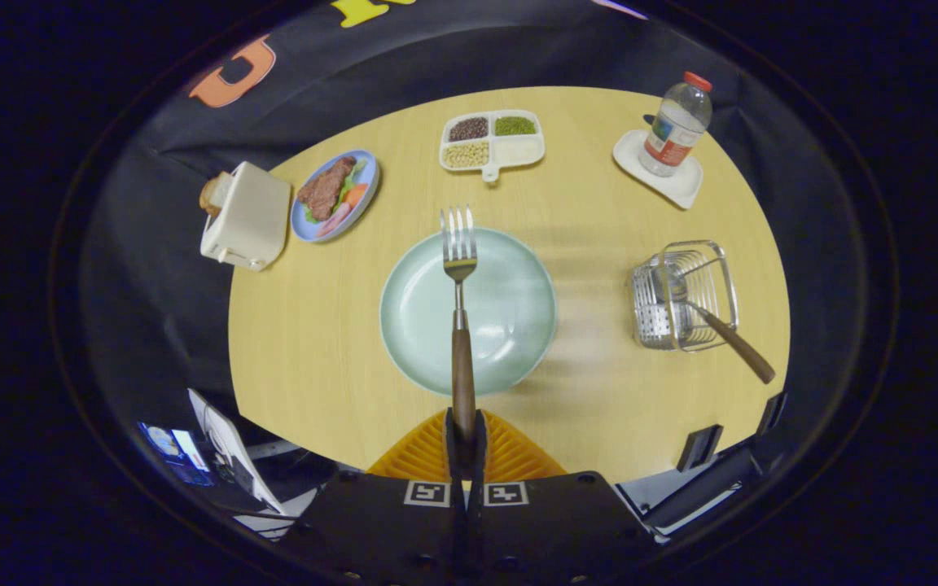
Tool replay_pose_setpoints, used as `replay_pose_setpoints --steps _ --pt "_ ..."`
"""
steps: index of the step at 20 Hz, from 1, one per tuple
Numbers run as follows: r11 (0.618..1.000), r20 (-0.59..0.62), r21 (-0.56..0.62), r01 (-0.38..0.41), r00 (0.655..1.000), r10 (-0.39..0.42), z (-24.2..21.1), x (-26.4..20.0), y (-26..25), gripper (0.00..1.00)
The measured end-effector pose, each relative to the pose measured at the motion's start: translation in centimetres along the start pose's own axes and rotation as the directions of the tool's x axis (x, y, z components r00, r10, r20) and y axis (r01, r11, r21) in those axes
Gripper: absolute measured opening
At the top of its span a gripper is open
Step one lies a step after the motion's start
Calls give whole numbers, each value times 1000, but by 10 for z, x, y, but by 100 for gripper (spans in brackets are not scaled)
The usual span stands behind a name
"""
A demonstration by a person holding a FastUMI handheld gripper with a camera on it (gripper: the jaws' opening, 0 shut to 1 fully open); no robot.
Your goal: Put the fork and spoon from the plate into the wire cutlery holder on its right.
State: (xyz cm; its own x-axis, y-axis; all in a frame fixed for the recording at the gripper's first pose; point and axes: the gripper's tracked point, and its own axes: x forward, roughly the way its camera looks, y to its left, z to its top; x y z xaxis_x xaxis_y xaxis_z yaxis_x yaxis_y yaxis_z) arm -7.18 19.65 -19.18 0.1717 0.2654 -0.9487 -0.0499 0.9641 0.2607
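Gripper [465, 427] fingers clamped together on the brown wooden handle of the metal fork [459, 325], both pressing its end. Fork points straight ahead from the fingers, tines up over the far rim of the round pale green plate [424, 325]; whether it is lifted off or resting on the plate, cannot tell. Plate sits on the light wooden table [314, 342], just ahead of the fingers, nothing else on it.

Right of the plate, well apart: silver wire cutlery holder [685, 297], with the wooden-handled metal spoon [721, 330] already in it, bowl inside, handle leaning out over the near right rim.

Left of the plate and farther: cream toaster [247, 216] with a bread slice in it at the table edge, then a blue plate of meat and vegetables [337, 195] beside it. Beyond the plate: white divided tray of beans and grains [492, 140]. Far right of the plate: clear plastic water bottle [675, 126] with red cap, upright on a white square coaster [664, 175].
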Motion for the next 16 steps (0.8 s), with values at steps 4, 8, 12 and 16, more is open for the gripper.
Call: replay_pose_setpoints --steps 4,8,12,16 --pt "1000 50 21 2 999 -3 18 -36 -36 0" --pt "998 70 56 19 997 -23 30 -59 -82 0" --pt "993 64 110 50 996 -57 33 -69 -129 0" --pt "986 18 157 59 998 -63 23 -70 -162 0"
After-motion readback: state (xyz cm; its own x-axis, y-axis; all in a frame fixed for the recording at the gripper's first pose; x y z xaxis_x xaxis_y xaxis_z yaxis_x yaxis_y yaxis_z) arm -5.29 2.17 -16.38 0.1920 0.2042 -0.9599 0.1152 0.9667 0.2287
